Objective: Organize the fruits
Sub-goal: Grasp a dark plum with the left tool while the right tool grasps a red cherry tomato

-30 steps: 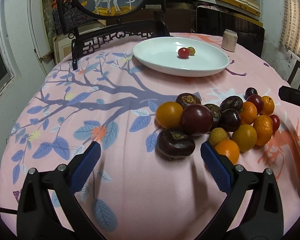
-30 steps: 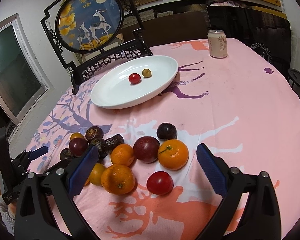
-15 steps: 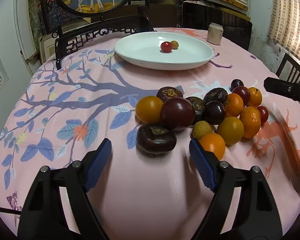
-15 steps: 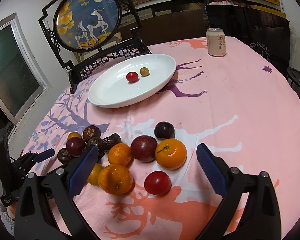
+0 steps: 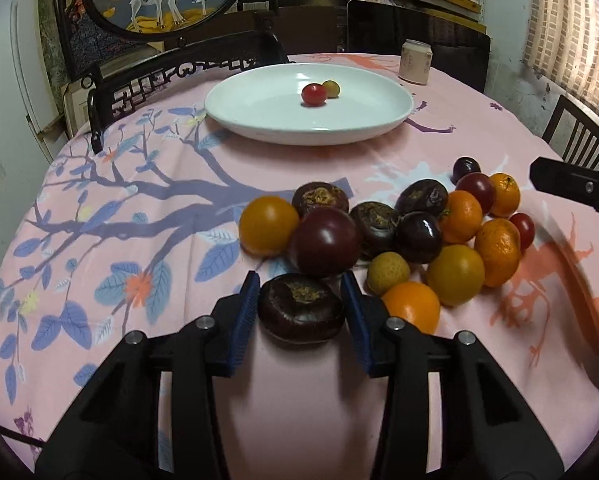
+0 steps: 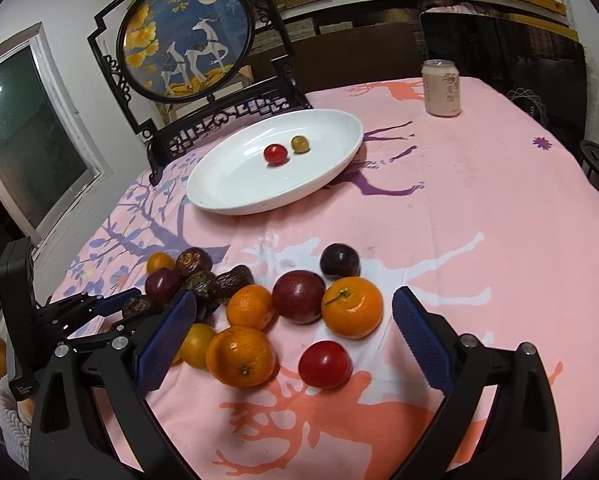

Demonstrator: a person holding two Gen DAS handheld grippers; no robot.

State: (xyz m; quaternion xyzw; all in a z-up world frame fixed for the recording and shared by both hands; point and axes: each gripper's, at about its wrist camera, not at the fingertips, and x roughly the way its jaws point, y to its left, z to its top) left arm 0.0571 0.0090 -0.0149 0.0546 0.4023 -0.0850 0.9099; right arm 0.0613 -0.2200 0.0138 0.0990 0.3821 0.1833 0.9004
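1. Pink cloth with a blue branch print covered the round table (image 5: 99, 240) under both my tools, with a white plate (image 5: 259, 120) well ahead of them, already holding a small red fruit (image 5: 313, 94) and a small yellowish one (image 5: 331, 89).
2. My left gripper (image 5: 301, 306) had the dark wrinkled fruit (image 5: 301, 308) between its blue pads (image 5: 245, 312). The jaws were closing; the pads looked just at its sides, and I could not tell whether they pressed yet.
3. To do this well, I judged I should squeeze only until the fruit stopped slipping, since its wrinkled skin suggested a soft body.
4. A dark red plum (image 5: 325, 240) sat just ahead of my left fingertips, touching or nearly touching the fruit, so I thought a straight lift would be safest, to avoid nudging the pile (image 5: 439, 232) ahead and to my right.
5. My left tool pointed steeply down at the cloth, its fingers level on either side of the fruit.
6. My right gripper (image 6: 295, 324) hovered with its jaws wide apart and empty, tilted down over the oranges (image 6: 241, 356) and a red plum (image 6: 325, 364).
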